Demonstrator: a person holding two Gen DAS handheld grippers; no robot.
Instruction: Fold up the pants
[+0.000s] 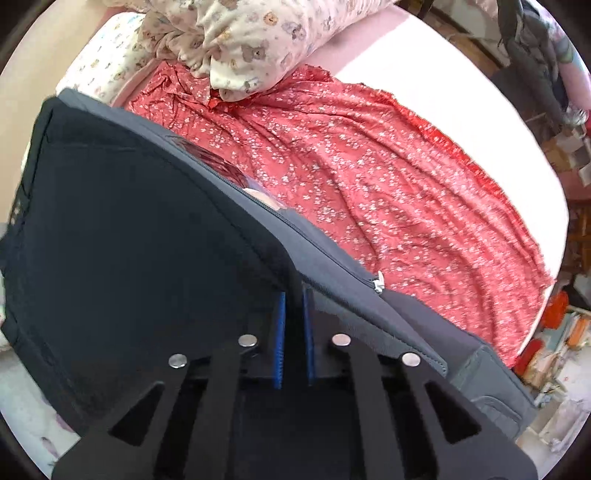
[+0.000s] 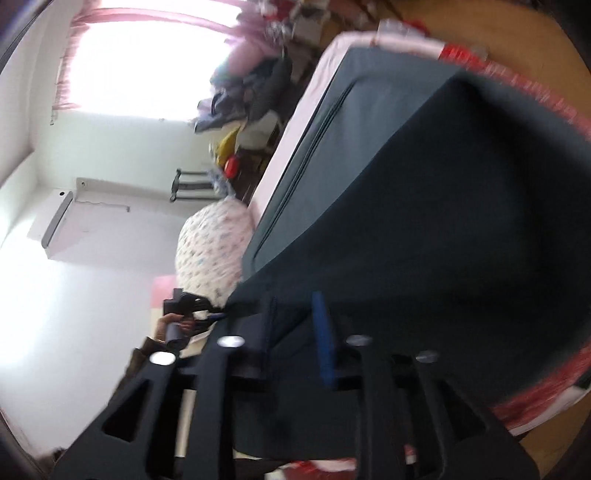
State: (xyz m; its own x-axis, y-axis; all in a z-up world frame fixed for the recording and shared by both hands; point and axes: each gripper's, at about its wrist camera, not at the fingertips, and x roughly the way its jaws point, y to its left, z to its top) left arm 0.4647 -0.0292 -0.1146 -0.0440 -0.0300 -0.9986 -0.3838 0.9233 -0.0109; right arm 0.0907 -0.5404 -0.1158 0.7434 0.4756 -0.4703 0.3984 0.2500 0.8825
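The dark navy pants are lifted off the bed and fill the lower left of the left wrist view. A zipper pull shows on their edge. My left gripper is shut on the pants fabric between its blue pads. In the right wrist view the pants stretch from the bed toward the camera. My right gripper is shut on another edge of the pants. The left gripper and the hand that holds it show in the right wrist view.
A red floral sheet lies over the pink bed. A bear-print quilt is heaped at the head of the bed. Clothes and clutter stand beyond the bed. A wall air conditioner and a bright window show in the right wrist view.
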